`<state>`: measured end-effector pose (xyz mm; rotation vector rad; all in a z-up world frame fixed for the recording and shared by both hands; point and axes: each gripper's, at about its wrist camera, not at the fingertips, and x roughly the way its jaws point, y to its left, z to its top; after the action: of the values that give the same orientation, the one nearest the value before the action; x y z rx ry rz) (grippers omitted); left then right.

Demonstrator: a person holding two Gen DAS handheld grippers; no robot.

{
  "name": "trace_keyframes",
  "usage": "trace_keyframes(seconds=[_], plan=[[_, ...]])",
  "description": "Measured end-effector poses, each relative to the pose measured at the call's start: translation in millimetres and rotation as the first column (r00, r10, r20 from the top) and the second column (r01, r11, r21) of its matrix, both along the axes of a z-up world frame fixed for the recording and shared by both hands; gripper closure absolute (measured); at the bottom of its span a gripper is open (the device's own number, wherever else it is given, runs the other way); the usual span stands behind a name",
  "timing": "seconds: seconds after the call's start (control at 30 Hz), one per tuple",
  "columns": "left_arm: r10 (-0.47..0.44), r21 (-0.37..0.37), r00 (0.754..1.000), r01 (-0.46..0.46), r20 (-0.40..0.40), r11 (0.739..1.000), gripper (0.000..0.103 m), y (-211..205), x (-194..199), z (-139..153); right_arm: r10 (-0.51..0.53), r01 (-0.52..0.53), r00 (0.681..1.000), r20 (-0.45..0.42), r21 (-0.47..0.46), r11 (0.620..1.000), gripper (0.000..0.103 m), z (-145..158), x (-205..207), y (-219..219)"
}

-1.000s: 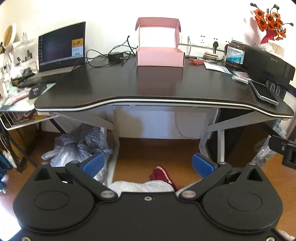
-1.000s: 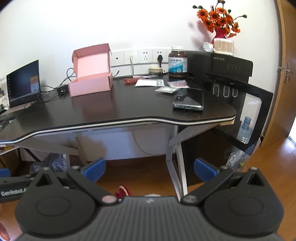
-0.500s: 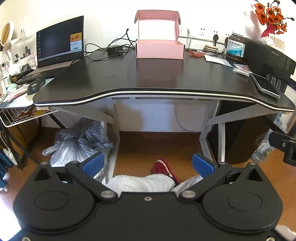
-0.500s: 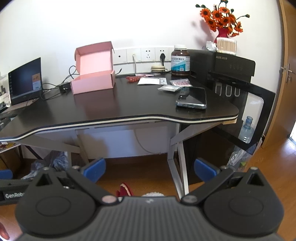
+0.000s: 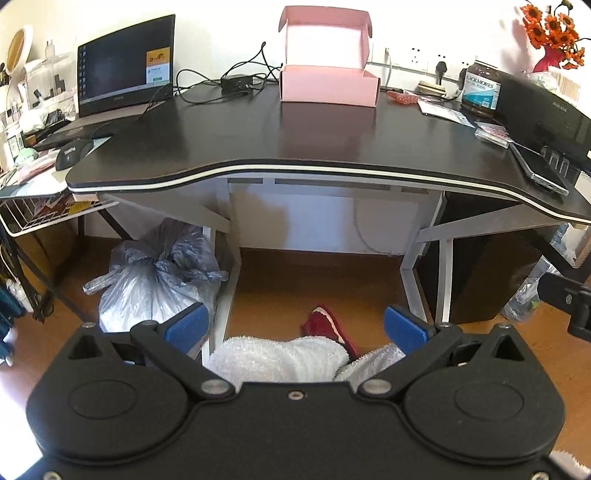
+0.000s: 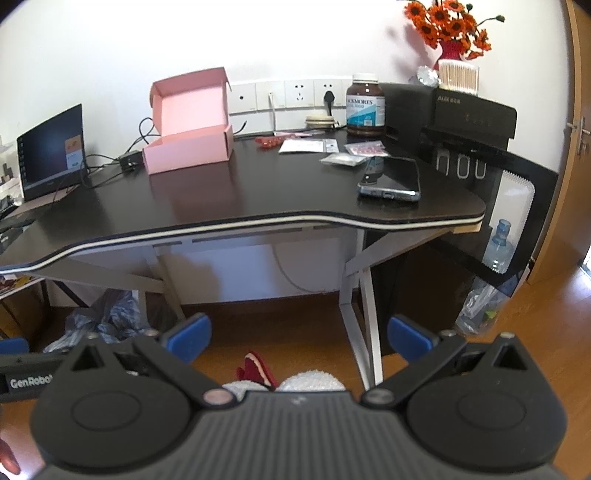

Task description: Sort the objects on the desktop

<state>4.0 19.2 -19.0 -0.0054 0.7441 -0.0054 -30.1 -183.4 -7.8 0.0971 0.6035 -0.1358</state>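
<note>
An open pink box (image 5: 328, 86) (image 6: 188, 146) stands at the back of the black desk (image 5: 295, 147) (image 6: 221, 192). At the desk's right end lie a phone (image 6: 391, 179) (image 5: 541, 171), a brown supplement bottle (image 6: 365, 105) (image 5: 480, 90), small packets (image 6: 364, 149), a white leaflet (image 6: 308, 146) and a red item (image 6: 269, 141). My left gripper (image 5: 295, 326) and right gripper (image 6: 299, 334) are both open and empty, held low in front of the desk, well short of its edge.
A laptop (image 5: 125, 77) with cables and a charger (image 5: 236, 81) sits back left, a mouse (image 5: 70, 153) beside it. A black appliance (image 6: 461, 122) and flowers (image 6: 450, 29) stand right. A plastic bag (image 5: 155, 273) and slippers (image 5: 328, 325) lie under the desk.
Both grippers have moved up and closer to the desk, so the desktop fills more of each view. Both stay open and empty.
</note>
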Motion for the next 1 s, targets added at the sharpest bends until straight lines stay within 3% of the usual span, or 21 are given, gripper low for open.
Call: trace_keyframes(seconds=[1.0], plan=[[0.023,0.061,0.999,-0.025,0.03,0.998,0.0,-10,14,2,0.026,-0.025,0.999,-0.027,0.019,0.999,0.001,-10,14,-5]])
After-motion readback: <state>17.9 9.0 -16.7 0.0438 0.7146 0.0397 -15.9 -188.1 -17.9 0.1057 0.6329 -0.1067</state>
